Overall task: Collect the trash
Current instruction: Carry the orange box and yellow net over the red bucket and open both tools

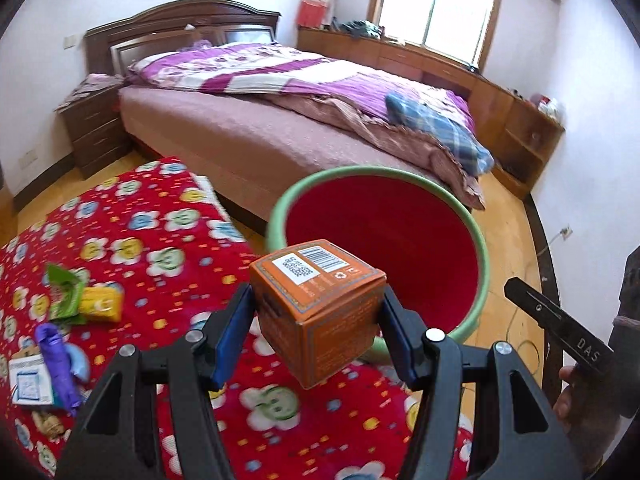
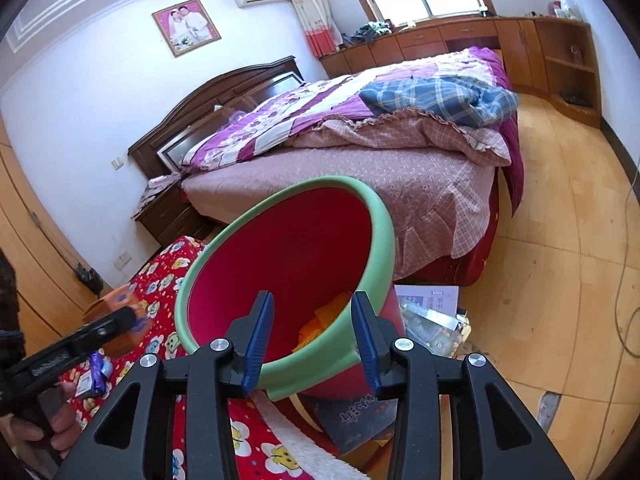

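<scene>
My left gripper (image 1: 318,322) is shut on an orange cardboard box (image 1: 320,312) with a barcode label, held in the air just short of the rim of a red bin with a green rim (image 1: 280,208). My right gripper (image 2: 314,340) is open and empty, its fingers on either side of the near rim of the same bin (image 2: 280,376), which tilts toward me with orange scraps (image 2: 324,320) inside. The box (image 2: 116,316) and left gripper show at the left of the right wrist view. More trash lies on the red flowered mat (image 1: 132,216): a green and yellow wrapper (image 1: 80,300), a purple wrapper (image 1: 56,364), a white carton (image 1: 28,380).
A bed (image 1: 280,120) with purple bedding stands behind the bin. A dark nightstand (image 1: 96,128) is at the left, wooden cabinets (image 1: 500,112) along the window wall. Papers and a book (image 2: 360,416) lie on the wood floor under the bin. A cable (image 2: 624,300) runs at the right.
</scene>
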A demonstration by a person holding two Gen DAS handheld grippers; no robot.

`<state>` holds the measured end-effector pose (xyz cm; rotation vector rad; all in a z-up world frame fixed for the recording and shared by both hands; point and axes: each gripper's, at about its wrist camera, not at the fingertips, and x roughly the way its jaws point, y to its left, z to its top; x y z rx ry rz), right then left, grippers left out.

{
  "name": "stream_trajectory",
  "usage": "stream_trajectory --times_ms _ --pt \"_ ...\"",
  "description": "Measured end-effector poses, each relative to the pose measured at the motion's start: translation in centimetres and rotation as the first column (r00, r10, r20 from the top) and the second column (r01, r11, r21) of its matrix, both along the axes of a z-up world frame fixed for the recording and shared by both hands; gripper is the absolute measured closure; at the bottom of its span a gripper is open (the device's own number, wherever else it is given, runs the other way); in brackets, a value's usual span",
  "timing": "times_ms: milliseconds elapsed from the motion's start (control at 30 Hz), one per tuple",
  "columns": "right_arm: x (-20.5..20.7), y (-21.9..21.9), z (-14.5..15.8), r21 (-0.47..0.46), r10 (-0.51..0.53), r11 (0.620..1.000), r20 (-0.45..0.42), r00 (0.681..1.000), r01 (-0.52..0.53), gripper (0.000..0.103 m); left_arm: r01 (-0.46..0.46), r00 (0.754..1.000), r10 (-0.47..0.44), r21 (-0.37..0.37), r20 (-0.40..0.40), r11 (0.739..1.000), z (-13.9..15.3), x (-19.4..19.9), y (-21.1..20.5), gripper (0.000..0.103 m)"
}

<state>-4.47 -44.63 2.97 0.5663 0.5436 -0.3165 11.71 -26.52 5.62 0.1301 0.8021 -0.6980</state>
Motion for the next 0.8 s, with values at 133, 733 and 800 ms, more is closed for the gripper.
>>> stream_trajectory --times_ms 133,733,800 --pt "-0.4 -0.8 -0.1 0.006 -0.011 1.0 0.002 1.0 0.011 0.062 0.032 0.999 -0.032 0.02 0.007 0.999 -0.3 -0.2 -2.4 0.041" --pt "-1.0 -2.7 -1.1 0.038 -0.043 0.998 -0.007 0.999 0.043 0.061 0.085 0.996 -0.086 0.078 0.011 0.993 -1.3 -0.8 -5.8 0.032" --pt "-1.0 -2.6 -1.1 0.038 -0.038 0.999 -0.008 0.999 0.038 0.061 0.068 0.998 -0.068 0.063 0.001 0.996 -1.2 -0.7 -5.1 0.032"
